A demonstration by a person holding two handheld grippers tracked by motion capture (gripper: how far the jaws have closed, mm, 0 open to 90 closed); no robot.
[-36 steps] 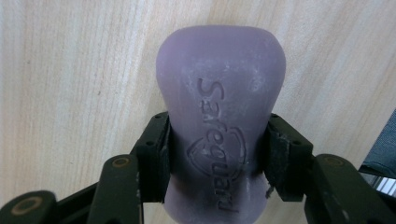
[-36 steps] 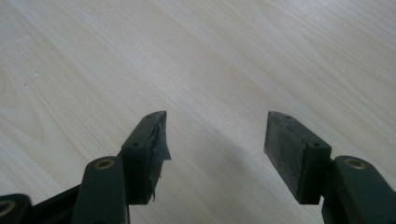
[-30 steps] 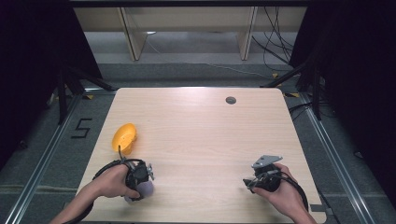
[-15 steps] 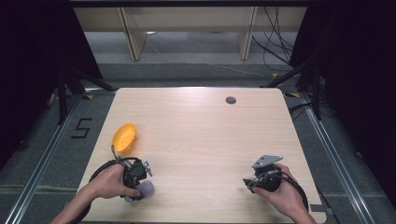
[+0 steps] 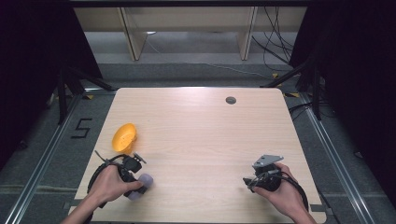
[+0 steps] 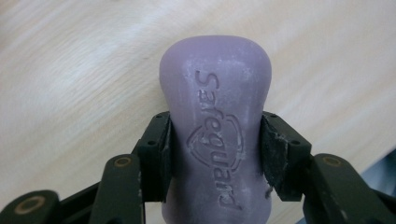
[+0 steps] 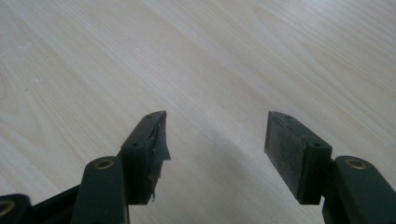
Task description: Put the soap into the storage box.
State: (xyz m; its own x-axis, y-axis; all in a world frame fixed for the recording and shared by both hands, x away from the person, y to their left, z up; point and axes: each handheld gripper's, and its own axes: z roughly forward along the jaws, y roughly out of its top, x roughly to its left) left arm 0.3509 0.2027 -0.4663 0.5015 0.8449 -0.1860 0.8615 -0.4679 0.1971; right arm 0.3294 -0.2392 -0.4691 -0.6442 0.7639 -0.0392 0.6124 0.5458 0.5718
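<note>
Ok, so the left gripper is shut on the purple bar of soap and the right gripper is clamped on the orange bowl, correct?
Not quite. The left gripper is indeed shut on the purple bar of soap, but the right gripper is open with nothing between its jaws, as the right gripper view shows. The orange bowl sits untouched on the wooden table.

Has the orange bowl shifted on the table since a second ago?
No. The orange bowl sits at the same spot near the table's left edge, level with the floor marking beside it, as in both earlier high views.
</note>
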